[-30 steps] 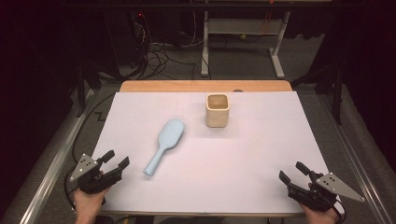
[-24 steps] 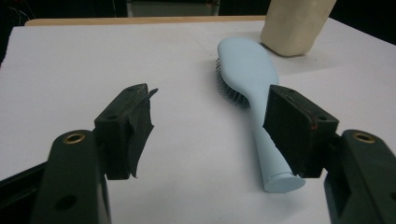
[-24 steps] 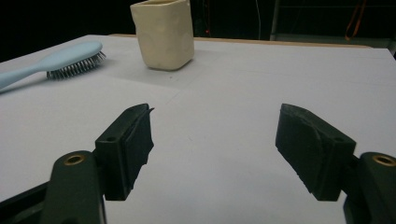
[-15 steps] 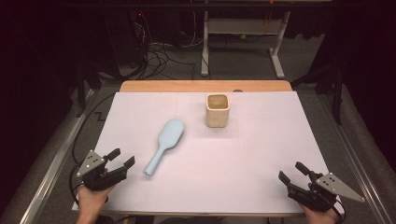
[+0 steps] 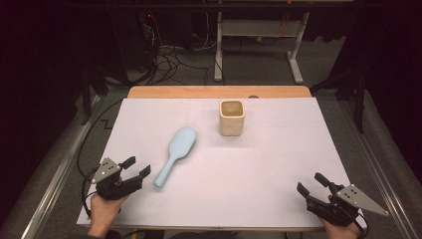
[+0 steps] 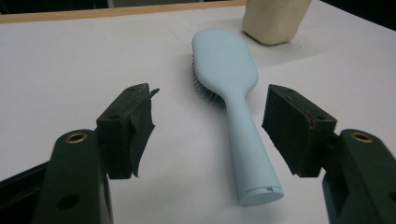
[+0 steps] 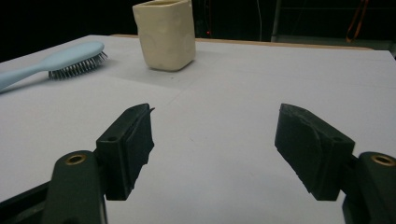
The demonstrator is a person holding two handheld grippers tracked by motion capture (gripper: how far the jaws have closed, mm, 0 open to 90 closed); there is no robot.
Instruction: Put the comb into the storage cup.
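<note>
The left gripper [image 5: 137, 167] has crept forward toward the hairbrush [image 5: 175, 155], jaws spread wide and holding nothing. The brush lies bristles-down on the white table [image 5: 278, 159], handle pointing to seven o'clock, just ahead of the jaws. A cream cup [image 5: 232, 117] stands at its two o'clock. The right gripper [image 5: 311, 184] rests released, well apart.

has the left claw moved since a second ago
Yes. In the high view the left claw has edged right toward the handle end of the brush, which lies where it was, and the gap between them is smaller.
</note>
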